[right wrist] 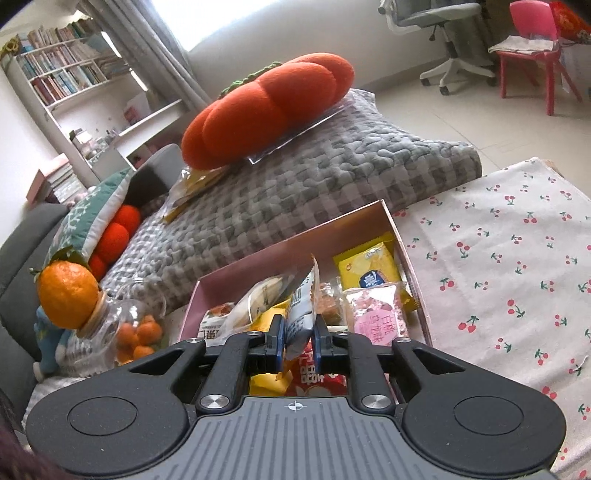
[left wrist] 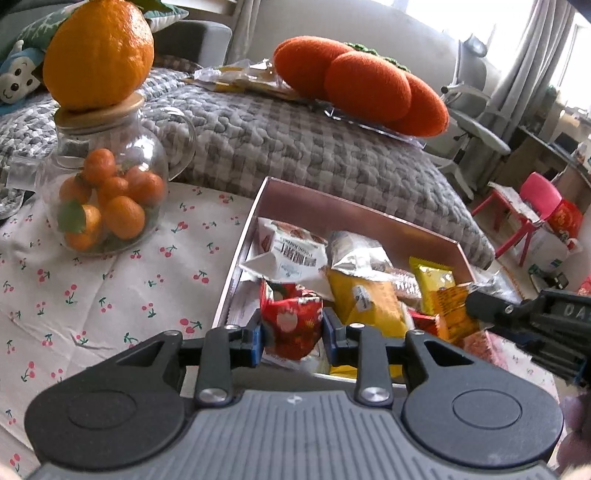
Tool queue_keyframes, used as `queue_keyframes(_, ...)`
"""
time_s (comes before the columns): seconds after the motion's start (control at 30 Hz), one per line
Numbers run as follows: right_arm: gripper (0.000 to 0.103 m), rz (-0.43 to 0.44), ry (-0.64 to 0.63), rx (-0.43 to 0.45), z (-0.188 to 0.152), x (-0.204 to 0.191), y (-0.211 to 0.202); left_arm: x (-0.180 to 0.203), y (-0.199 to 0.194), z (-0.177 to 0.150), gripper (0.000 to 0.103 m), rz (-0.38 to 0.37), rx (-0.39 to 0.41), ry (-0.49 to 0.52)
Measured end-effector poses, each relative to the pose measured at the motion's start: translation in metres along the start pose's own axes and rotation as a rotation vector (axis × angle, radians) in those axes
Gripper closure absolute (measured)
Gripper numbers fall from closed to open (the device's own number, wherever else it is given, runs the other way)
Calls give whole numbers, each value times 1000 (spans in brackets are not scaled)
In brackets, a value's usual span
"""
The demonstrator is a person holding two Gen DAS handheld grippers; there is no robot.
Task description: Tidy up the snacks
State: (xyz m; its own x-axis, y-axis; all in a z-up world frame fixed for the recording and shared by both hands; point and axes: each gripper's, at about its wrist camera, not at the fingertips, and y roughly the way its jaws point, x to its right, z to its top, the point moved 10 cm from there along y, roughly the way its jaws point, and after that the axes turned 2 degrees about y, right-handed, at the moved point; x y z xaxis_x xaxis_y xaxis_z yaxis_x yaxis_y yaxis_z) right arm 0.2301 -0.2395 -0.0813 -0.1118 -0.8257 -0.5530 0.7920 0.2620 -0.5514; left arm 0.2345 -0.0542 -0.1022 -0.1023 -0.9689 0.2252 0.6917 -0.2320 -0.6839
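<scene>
The left gripper (left wrist: 291, 332) is clasping a red snack packet (left wrist: 291, 325) at the near edge of the pink box (left wrist: 354, 210), while the right gripper (right wrist: 298, 338) is pinching a blue-and-white packet (right wrist: 301, 314) upright over the box's middle. Both packets are probably light, crinkly and slippery, so gripping the sealed edge seems safest. Only the right wrist view is showing the pink wrapped cake (right wrist: 376, 314) lying at the box's right edge.

Bright daylight from blown-out window (right wrist: 207, 18); soft shadows, fisheye-bent edges, background perhaps slightly blurred
</scene>
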Motion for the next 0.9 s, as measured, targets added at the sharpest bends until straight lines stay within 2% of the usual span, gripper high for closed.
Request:
queue_keyframes(0.07,85,-3,-3,3,2,1,-1,-1,0,-1,71,11,-3,7)
queue_keyframes(0.1,80,-7,-4,4,2,1,-2,-1,-1,-1,65,20,-4,12)
queue_keyframes(0.23,49,-16,5,24,8,5,-8,0,-9,2,42,21,8,34)
queue_keyframes(0.4,39,-31,-8,52,15,8,-21,4,-20,2,29,13,8,54)
queue_keyframes(0.57,28,-33,-49,30,11,7,-33,10,-32,-4,22,14,-12,106)
queue_keyframes(0.63,23,-41,-89,12,7,4,-38,12,-36,-7,13,28,-10,135)
queue_keyframes(0.7,22,-56,-121,0,3,3,-44,12,-41,-9,8,51,-7,156)
queue_keyframes(0.9,14,-53,-196,-37,-9,-2,-63,8,-53,-19,0,88,-41,181)
